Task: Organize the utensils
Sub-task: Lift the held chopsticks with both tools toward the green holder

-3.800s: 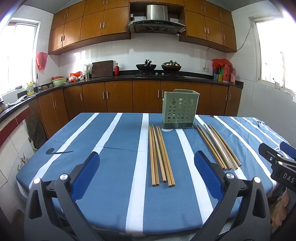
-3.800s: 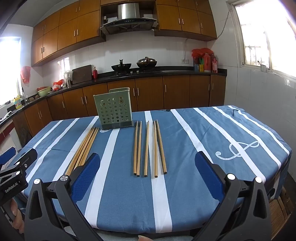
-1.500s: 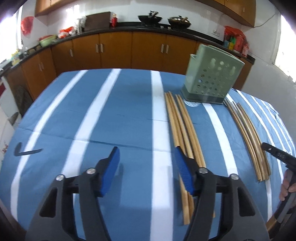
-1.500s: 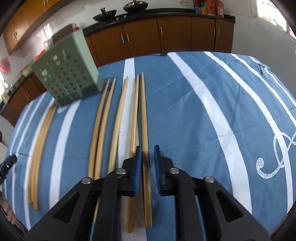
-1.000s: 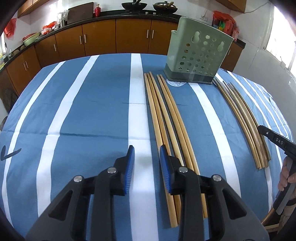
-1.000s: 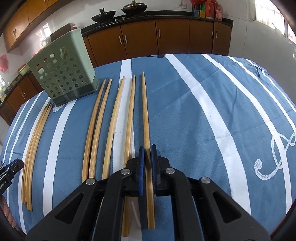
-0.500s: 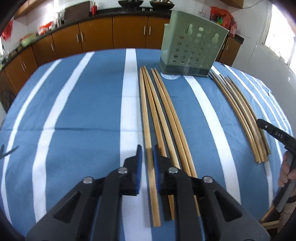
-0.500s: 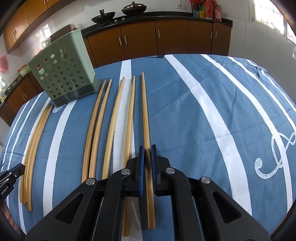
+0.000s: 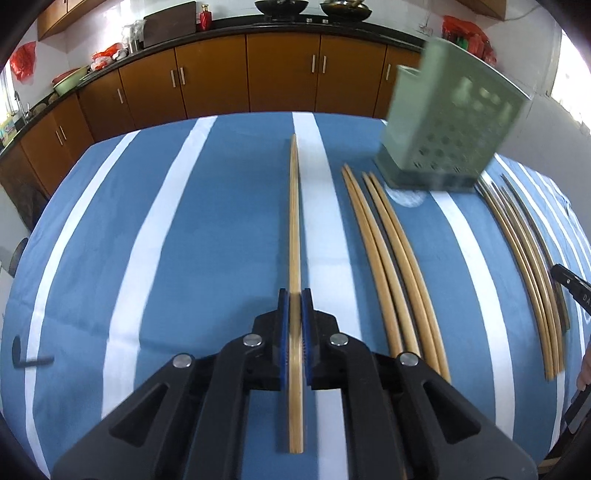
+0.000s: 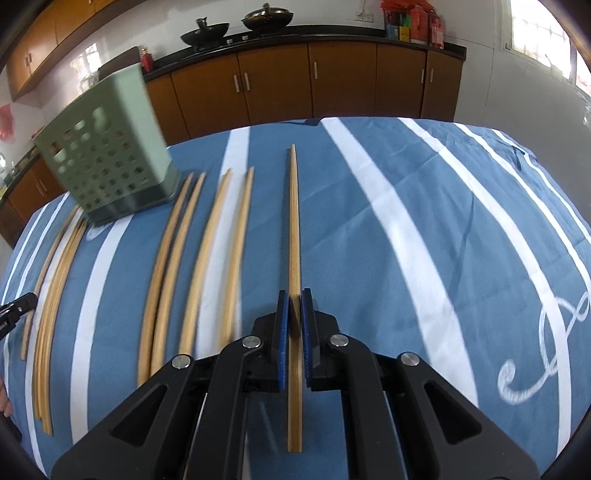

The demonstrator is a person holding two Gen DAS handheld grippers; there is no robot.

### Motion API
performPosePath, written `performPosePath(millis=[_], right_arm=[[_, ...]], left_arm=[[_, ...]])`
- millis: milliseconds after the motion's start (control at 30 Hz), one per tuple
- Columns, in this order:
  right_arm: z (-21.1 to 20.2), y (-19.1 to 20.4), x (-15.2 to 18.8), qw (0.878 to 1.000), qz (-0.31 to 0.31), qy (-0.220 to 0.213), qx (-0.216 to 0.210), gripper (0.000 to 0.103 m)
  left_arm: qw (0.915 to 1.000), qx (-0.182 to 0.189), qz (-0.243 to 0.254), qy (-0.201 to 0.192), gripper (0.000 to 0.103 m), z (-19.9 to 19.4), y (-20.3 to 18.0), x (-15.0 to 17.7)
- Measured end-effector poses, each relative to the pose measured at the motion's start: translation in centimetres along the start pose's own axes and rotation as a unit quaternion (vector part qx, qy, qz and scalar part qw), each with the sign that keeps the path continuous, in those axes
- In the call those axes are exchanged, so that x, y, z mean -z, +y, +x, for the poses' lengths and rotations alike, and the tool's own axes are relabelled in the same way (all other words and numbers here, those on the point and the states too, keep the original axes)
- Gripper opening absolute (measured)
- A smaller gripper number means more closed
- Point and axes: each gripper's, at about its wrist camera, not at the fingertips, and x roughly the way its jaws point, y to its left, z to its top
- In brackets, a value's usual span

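Brown cabinets (image 9: 221, 81) are seen along the far wall, under a dark counter (image 10: 332, 38) with two woks on the stove. Daylight enters through a window (image 10: 535, 33) on the right side of the right wrist view.

Nearer, a table is covered with a blue cloth (image 9: 221, 229) that has white stripes. Its far edge is seen close before the cabinets. On the left part of the cloth, in the left wrist view, wide free room is found with nothing lying on it. In the right wrist view the right part of the cloth is free as well, up to a white curl pattern (image 10: 535, 362).

A green holder (image 9: 447, 125) with round holes is placed on the far part of the table. Beside its base, loose chopsticks (image 9: 391, 266) are lying in rows along the stripes, and a further bundle (image 9: 528, 266) is lying at the right edge.

The left gripper (image 9: 294, 302) is closed on one chopstick (image 9: 294, 206); its blue pads are pressed on both sides of the stick, which is pointed away towards the far edge. The right gripper (image 10: 294, 302) is closed in the same way on another chopstick (image 10: 293, 221). Four more chopsticks (image 10: 207, 258) are lying to its left, between it and the holder.
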Motion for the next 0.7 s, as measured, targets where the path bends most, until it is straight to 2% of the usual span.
performPosePath(millis=[233,367,700], right_arm=[[1.1,-0.5,-1.1,1.0,0.009,-0.008,0.002,0.008],[0.7,-0.5,-0.6,1.0,0.009,-0.008,0.0,0.008],[-0.6,-0.3,0.9,1.0,0.002,-0.006,-0.001,0.008]], left_arm=[[0.9997,0.008,0.001,-0.023,0.008,1.3,0.9,-1.5],[0.9995,0.016,-0.002,-0.025,0.009,0.8,1.1,-0.6],[0.9995,0.008,0.013,-0.028,0.009,-0.4,0.9,1.5]])
